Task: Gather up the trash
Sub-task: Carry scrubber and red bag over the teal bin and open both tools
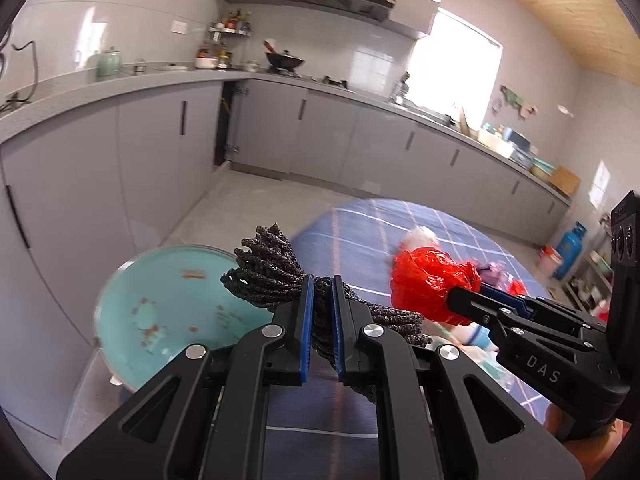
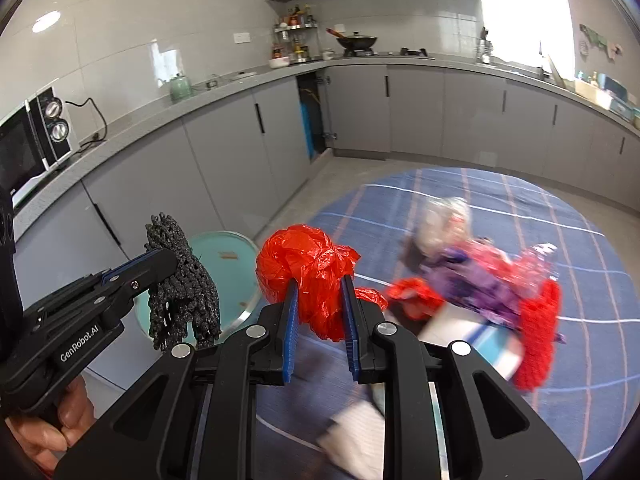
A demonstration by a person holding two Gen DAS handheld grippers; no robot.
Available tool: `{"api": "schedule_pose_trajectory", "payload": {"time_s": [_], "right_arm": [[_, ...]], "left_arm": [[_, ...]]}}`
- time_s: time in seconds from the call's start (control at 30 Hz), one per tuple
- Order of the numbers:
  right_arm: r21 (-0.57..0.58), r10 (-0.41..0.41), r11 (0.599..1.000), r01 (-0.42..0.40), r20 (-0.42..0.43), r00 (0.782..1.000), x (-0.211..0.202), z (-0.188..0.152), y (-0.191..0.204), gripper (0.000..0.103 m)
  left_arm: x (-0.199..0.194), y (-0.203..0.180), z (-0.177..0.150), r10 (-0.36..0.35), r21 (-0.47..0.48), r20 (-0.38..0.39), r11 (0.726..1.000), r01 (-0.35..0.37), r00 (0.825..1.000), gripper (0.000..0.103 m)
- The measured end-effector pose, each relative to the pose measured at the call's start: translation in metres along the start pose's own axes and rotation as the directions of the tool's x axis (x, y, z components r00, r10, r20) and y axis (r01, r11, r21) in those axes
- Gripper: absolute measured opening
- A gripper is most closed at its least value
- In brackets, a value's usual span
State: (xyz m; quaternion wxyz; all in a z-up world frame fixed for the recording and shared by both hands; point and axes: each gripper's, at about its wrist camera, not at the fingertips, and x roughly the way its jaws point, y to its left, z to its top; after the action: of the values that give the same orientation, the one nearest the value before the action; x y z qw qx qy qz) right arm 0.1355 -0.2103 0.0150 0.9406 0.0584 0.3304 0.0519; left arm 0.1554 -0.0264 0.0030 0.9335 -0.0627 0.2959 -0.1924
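red bag (image 2: 308, 268), black mesh (image 1: 272, 276), blue-plaid cloth (image 2: 500, 200)

Crinkled, glossy red plastic film (image 2: 308, 276) sits between the ribbed blue pads (image 2: 291, 334) of a matt black plastic gripper (image 2: 320, 320), its joints pinned with shiny metal rivets (image 2: 256, 331). To the left, a coarse, knotted dark mesh bundle (image 1: 276, 272), rough and slightly glittering, is pinched in a second matt black gripper (image 1: 322, 328) above a smooth, glossy turquoise bin (image 1: 160, 312) with a shiny rim. The near table wears a blue checked cloth (image 2: 560, 320), while the far cabinets (image 2: 224, 152) look satin grey, the wall tiles (image 2: 140, 20) glossy and the ceiling boards (image 1: 560, 4) pale wood.
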Motion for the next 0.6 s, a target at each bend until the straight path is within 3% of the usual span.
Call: {"api": "schedule_pose_trajectory", "payload": {"time_s": [0.23, 0.33, 0.6], "right_arm": [[-0.047, 0.045, 0.998, -0.046, -0.009, 0.999, 0.033, 0.017, 0.048, 0.021], [-0.068, 0.055, 0.996, -0.057, -0.033, 0.998, 0.055, 0.019, 0.067, 0.021], [-0.061, 0.068, 0.995, -0.076, -0.114, 0.991, 0.111, 0.016, 0.094, 0.021]], "left_arm": [[-0.009, 0.043, 0.001, 0.107, -0.038, 0.014, 0.994, -0.106, 0.994, 0.009], [-0.003, 0.063, -0.002, 0.163, -0.047, -0.013, 0.986, -0.163, 0.987, 0.009], [0.024, 0.1, -0.013, 0.226, -0.067, -0.087, 0.97, -0.232, 0.97, 0.009]]}}
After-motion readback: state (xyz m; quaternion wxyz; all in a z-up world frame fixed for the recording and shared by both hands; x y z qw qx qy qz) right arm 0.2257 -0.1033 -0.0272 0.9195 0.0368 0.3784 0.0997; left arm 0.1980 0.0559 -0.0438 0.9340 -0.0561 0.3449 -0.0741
